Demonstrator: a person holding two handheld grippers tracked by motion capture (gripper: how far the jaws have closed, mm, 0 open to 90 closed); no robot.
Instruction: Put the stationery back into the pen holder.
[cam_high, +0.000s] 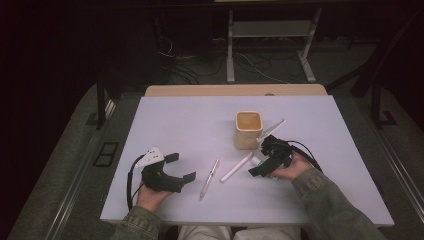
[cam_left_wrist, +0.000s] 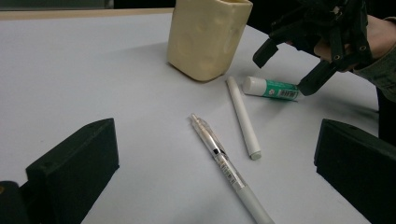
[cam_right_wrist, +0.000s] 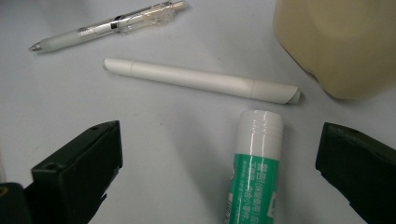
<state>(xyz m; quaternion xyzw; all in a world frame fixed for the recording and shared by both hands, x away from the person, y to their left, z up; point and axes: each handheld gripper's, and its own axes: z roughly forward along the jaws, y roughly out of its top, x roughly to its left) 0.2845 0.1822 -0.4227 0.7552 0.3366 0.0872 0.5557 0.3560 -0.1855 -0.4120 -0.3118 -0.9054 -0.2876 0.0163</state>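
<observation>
A cream square cup (cam_high: 248, 130) stands mid-table, with a white pen (cam_high: 274, 128) leaning by its right side. In front of it lie a white capped marker (cam_high: 236, 167), a clear-barrelled pen (cam_high: 209, 178) and a green-and-white glue stick (cam_high: 257, 161). My right gripper (cam_high: 260, 157) is open and low over the glue stick (cam_right_wrist: 254, 172), which lies between its spread jaws (cam_right_wrist: 219, 135) untouched. My left gripper (cam_high: 180, 167) is open and holds nothing, left of the clear pen (cam_left_wrist: 224, 161). It faces the marker (cam_left_wrist: 243, 116) and cup (cam_left_wrist: 208, 35).
The white tabletop (cam_high: 170, 125) has bare room at the left and back. Past its far edge, a wooden strip (cam_high: 235, 90) and a dark floor with cables and a metal stand (cam_high: 230, 50). The right gripper (cam_left_wrist: 283, 70) shows beyond the glue stick (cam_left_wrist: 271, 87).
</observation>
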